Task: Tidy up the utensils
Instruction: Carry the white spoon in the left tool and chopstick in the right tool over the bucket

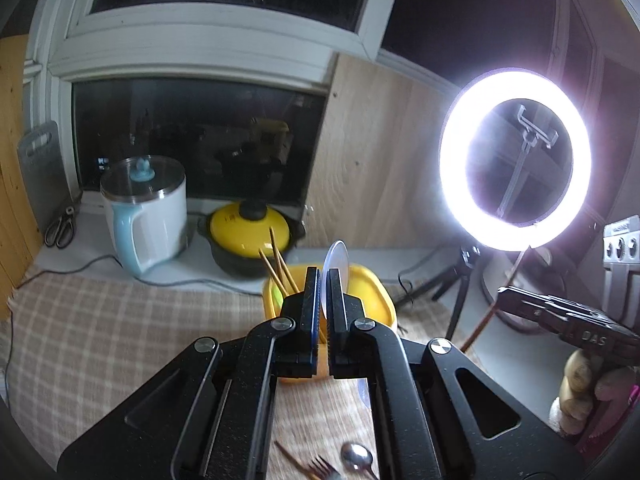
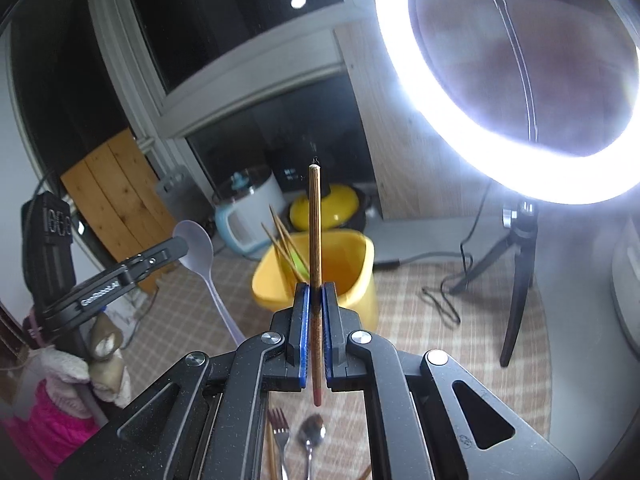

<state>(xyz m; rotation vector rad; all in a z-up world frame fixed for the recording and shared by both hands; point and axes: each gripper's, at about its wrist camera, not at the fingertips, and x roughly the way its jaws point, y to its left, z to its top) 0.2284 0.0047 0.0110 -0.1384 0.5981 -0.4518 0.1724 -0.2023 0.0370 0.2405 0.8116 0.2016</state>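
the yellow utensil holder [image 2: 352, 276] stood on the checkered cloth [image 1: 120, 328], a little behind both grippers. inside it some thin wooden chopsticks [image 2: 282, 240] leaned to the left, and something green [image 2: 298, 266] showed low between them; what it was i cannot tell.

the left gripper [image 1: 323, 280] was closed on a white plastic spoon [image 1: 337, 258]. in the left wrist view the bowl of the spoon rose above the fingertips, in front of the holder. in the right wrist view the same spoon [image 2: 198, 248] was seen from the side: the jaws pinched it near the bowl, and the long handle hung down and to the right, above the cloth.

the right gripper [image 2: 316, 292] was closed on a single wooden chopstick [image 2: 315, 220]. the stick stood almost upright between the blue pads [image 2: 304, 320], its blunt end high above the fingertips and its reddish tip below them. in this view it crossed in front of the holder, but it was not inside it.

on the cloth under the grippers lay a metal fork [image 2: 280, 428] and a metal spoon [image 2: 312, 436], side by side.

behind the holder, near the dark window [image 1: 192, 140], stood a yellow pot with a black knob [image 1: 250, 232] and a white and blue kettle [image 1: 148, 216]. scissors [image 1: 60, 228] lay at the far left. a bright ring light [image 1: 516, 160] on a small tripod [image 2: 516, 280] stood at the right. a gloved hand [image 1: 588, 392] carried the right gripper.
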